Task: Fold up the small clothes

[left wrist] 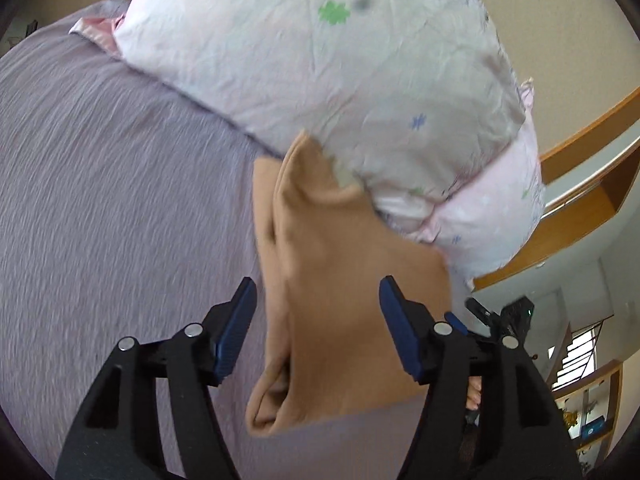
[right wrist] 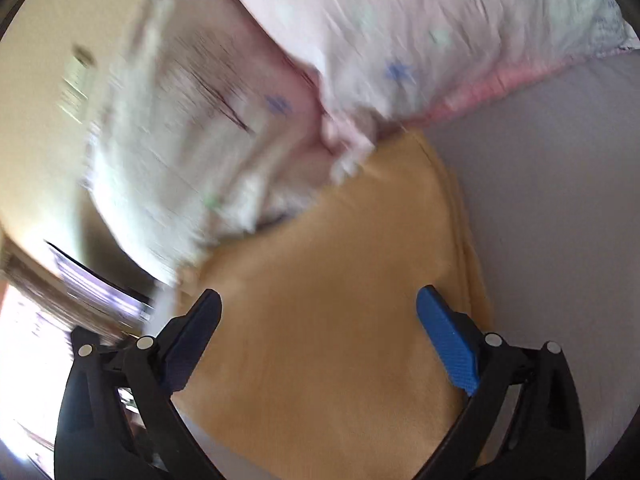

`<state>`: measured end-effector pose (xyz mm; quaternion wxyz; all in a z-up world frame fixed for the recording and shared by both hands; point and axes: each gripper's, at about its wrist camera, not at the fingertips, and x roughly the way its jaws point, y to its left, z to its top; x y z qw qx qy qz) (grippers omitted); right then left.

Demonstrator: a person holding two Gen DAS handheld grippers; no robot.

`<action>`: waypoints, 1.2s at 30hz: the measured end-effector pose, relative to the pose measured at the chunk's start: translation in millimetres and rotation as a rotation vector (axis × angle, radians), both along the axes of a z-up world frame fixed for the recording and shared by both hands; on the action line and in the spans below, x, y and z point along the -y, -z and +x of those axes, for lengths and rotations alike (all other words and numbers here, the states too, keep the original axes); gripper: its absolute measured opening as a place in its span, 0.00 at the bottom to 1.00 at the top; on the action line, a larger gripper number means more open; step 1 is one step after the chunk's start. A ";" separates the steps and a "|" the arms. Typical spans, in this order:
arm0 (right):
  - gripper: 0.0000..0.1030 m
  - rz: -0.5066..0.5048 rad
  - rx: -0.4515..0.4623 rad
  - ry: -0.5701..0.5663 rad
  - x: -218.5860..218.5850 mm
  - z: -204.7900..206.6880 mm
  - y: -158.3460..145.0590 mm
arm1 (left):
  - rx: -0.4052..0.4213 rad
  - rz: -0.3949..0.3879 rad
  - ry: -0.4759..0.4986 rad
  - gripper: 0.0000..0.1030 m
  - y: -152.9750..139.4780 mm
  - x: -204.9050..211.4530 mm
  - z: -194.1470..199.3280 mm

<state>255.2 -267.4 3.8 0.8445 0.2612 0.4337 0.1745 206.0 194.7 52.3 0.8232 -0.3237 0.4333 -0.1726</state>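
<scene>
On the bed: your one tan garment (left wrist: 336,280) lies soft and folded on ribbed lilac sheet (left wrist: 100,200), against two crinkled floral pillows (left wrist: 320,60).
Grippers: your left gripper (left wrist: 316,304) and right gripper (right wrist: 318,312) spread wide, grasping nothing.

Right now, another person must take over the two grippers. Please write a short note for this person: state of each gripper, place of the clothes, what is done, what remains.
Left gripper: open, holding nothing, over the tan garment.
Right gripper: open, holding nothing, over the same garment.
The garment lies on the lilac bedsheet, its far end against the floral pillow. It looks doubled over with layered edges, but the right view is blurred.
Done: at least one fold, it seems.
Left: probably check the edges, fold again if needed.
</scene>
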 end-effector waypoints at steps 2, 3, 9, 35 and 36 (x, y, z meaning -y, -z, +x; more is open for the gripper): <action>0.97 -0.010 0.054 -0.022 -1.0 -11.4 -4.6 | -0.034 0.039 0.007 0.64 10.4 10.5 -2.8; 0.97 0.034 0.077 -0.039 1.9 -13.9 -5.7 | -0.049 0.051 0.010 0.65 17.3 9.4 -3.4; 0.98 0.272 0.179 -0.028 35.6 -27.5 -7.8 | -0.106 0.126 0.004 0.69 31.9 39.3 12.2; 0.99 0.237 0.116 0.240 103.3 -23.7 -8.6 | 0.130 -0.118 0.579 0.44 -50.5 307.6 34.9; 0.99 0.240 0.095 0.231 101.4 -20.6 -6.1 | 0.143 -0.098 0.522 0.49 -51.0 288.4 33.1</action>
